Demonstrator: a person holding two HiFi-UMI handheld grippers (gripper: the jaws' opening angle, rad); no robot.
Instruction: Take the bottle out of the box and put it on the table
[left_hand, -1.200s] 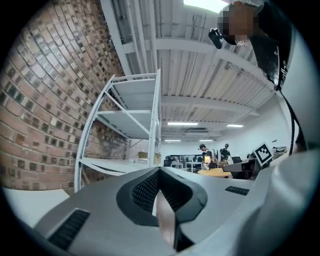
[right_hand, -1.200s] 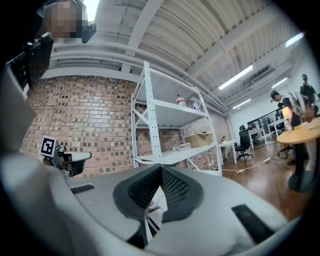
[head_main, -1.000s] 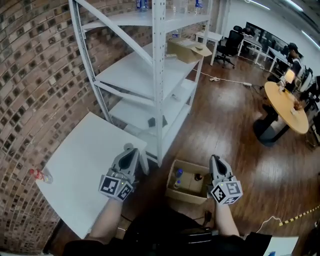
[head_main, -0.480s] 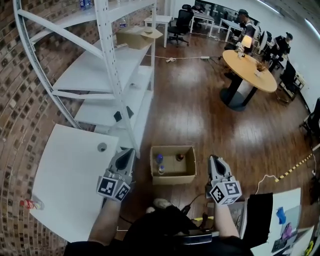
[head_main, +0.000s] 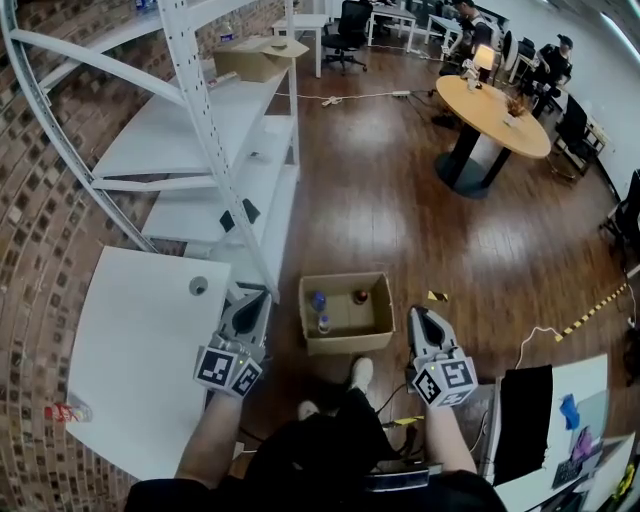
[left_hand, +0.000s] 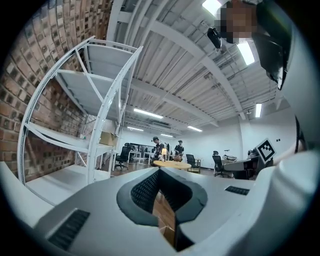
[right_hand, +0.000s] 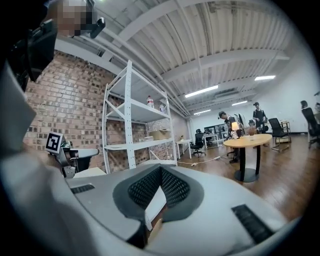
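Observation:
An open cardboard box (head_main: 377, 322) stands on the wooden floor just ahead of my feet. Inside it are a blue-capped bottle (head_main: 318, 300), a smaller bottle (head_main: 323, 323) beside it and a dark red-capped one (head_main: 360, 297). My left gripper (head_main: 263, 298) hovers just left of the box over the white table's corner, its jaws together and empty. Level with the box's near right corner, my right gripper (head_main: 415, 314) is shut on nothing. Both gripper views look level across the room, with the left gripper (left_hand: 160, 170) and right gripper (right_hand: 161, 168) closed.
The white table (head_main: 130, 340) fills the lower left, with a red-capped bottle (head_main: 62, 411) lying at its far left edge. A white metal shelf rack (head_main: 205, 140) rises behind it by the brick wall. A round wooden table (head_main: 495, 110) and seated people are far off.
The view has swung from the shelf and table toward the box, which now lies between the two grippers. Both hands have come lower and closer to it, jaws unchanged.

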